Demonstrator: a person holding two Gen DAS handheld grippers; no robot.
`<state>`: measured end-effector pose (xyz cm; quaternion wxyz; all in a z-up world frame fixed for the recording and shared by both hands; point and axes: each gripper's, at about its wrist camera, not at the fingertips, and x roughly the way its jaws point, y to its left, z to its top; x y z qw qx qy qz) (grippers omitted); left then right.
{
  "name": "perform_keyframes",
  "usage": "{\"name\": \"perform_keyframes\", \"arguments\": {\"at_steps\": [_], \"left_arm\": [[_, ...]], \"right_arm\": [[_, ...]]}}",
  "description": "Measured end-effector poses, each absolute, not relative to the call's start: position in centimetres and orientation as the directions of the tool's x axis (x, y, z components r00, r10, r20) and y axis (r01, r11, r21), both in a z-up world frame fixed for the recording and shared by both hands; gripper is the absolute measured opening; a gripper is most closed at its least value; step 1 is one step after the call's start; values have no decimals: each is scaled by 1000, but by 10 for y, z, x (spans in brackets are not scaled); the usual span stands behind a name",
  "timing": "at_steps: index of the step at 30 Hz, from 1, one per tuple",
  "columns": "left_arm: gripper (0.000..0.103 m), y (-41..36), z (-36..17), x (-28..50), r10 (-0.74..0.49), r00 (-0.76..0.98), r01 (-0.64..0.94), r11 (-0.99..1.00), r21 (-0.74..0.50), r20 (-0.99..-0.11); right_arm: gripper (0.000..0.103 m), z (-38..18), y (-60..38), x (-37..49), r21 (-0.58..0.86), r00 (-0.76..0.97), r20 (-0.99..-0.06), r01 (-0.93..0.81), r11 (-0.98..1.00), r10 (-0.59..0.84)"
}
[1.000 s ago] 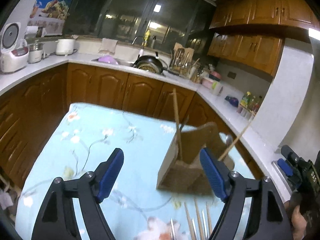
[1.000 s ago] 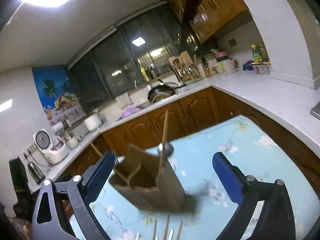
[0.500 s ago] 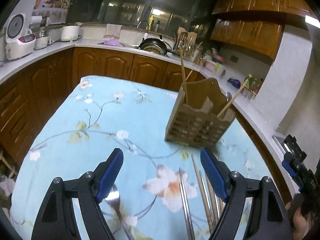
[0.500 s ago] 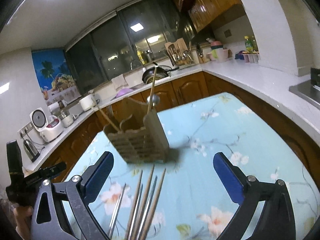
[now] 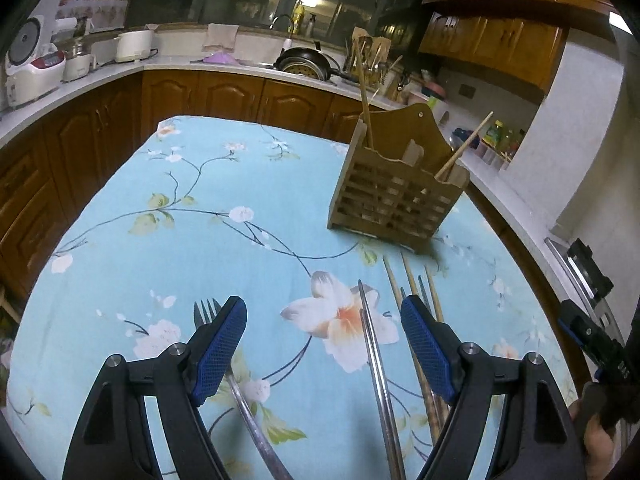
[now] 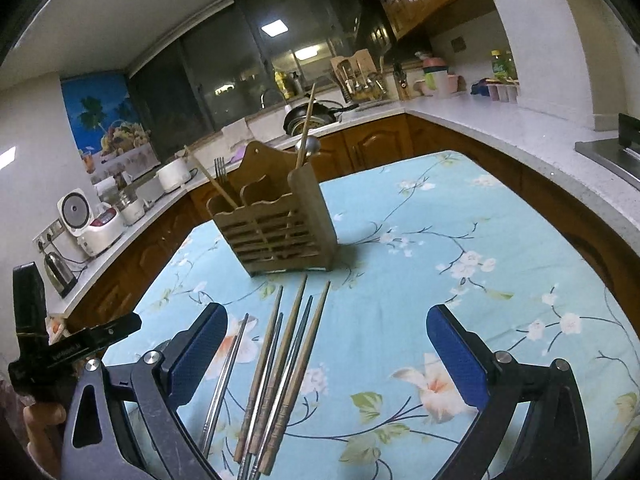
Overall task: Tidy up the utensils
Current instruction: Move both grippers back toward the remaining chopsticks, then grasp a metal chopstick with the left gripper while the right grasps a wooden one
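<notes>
A wooden slatted utensil holder (image 5: 394, 196) (image 6: 276, 228) stands on the floral blue tablecloth (image 5: 200, 220); chopsticks, a fork and a spoon stick up from it. In front of it lie several wooden chopsticks (image 6: 292, 364) (image 5: 416, 308), metal chopsticks (image 5: 374, 364) (image 6: 226, 372) and a fork (image 5: 206, 314). My left gripper (image 5: 324, 344) is open and empty above the metal chopsticks, with the fork by its left finger. My right gripper (image 6: 326, 354) is open and empty above the wooden chopsticks.
Wooden cabinets and a white counter (image 6: 500, 120) wrap around the table. A rice cooker (image 5: 28, 68), pots, a wok (image 5: 304, 66) and a dish rack stand on the counter. The table edge (image 6: 560, 216) runs close to the right-hand counter.
Both grippers have pulled back from the holder and tilted down toward the table. The loose chopsticks and the fork have come into view between the open fingers.
</notes>
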<state>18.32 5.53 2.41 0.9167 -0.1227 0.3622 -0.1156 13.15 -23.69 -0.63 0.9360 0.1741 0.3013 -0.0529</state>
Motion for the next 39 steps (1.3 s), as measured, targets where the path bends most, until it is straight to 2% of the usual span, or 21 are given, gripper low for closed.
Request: {"name": "perform_keyframes", "arguments": {"at_steps": [14,15,18,20,25,29,39], "left_arm": [[78,45,16,203,-294,663,114,949,-295,-688],[78,42,15,206,-296,657,117,949,-294,-694],[75,35,11,215,-301,635,127,949,-288,-711],[65,28,9,224,-309,617,143,948,-284,-724],[54,13,1,245,-326,566,170,945,-280,-757],[41,2,-6,265,-340,522,192,940,-281,-782],[34,-23,-28,311,-355,439,221,933,-283,-825]], "right_arm": [[99,-20,-234,156,283,778,-628,207,937,18],[96,-22,-234,159,283,772,-635,209,936,20],[76,-30,-236,170,284,748,-662,214,935,30],[67,-36,-238,177,290,732,-680,219,932,40],[43,-52,-239,201,299,684,-726,218,929,73],[32,-65,-240,221,296,645,-759,222,929,88],[22,-90,-238,270,273,574,-812,211,939,107]]}}
